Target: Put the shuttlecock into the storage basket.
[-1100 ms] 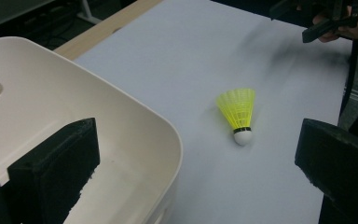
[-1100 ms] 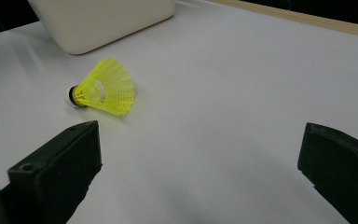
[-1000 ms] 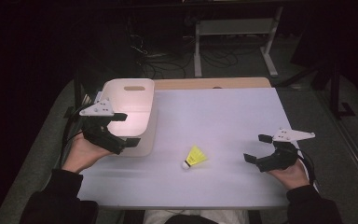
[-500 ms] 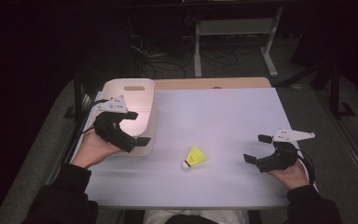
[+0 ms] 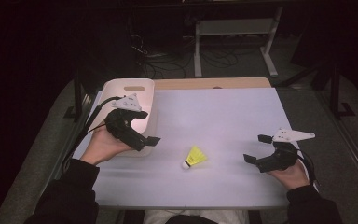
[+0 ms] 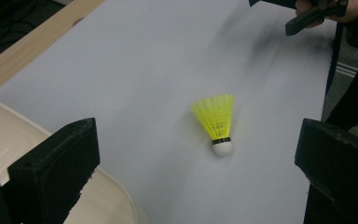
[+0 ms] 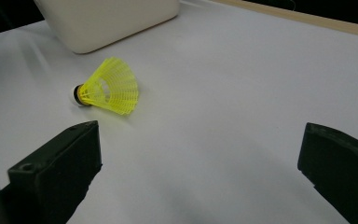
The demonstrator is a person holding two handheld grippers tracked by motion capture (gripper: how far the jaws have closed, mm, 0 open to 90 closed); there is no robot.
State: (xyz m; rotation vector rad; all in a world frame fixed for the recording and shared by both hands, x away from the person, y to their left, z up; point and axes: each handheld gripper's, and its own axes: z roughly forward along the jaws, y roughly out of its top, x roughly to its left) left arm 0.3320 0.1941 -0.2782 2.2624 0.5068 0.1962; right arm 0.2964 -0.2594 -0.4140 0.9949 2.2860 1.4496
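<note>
A yellow shuttlecock [image 5: 194,157] with a white cork lies on its side on the white table sheet [image 5: 223,112], near the front middle. In the left gripper view the shuttlecock [image 6: 216,122] lies ahead between the wide-apart jaws, cork toward the camera. My left gripper [image 5: 147,140] is open at the cream bin's near right corner, pointing toward the shuttlecock, a hand's width from it. My right gripper [image 5: 256,148] is open and low over the sheet at the front right. From the right gripper view the shuttlecock [image 7: 106,88] is ahead and to the left, beyond the left jaw.
A cream plastic bin [image 5: 130,88] with a handle slot stands at the table's left, with the left hand partly over its near rim. The table's wooden far edge [image 5: 214,83] borders the sheet. Cables and a metal frame lie on the dark floor beyond.
My left gripper has come down off the bin's left side, moving right and nearer, and has turned toward the shuttlecock. The right gripper and the shuttlecock have not moved.
</note>
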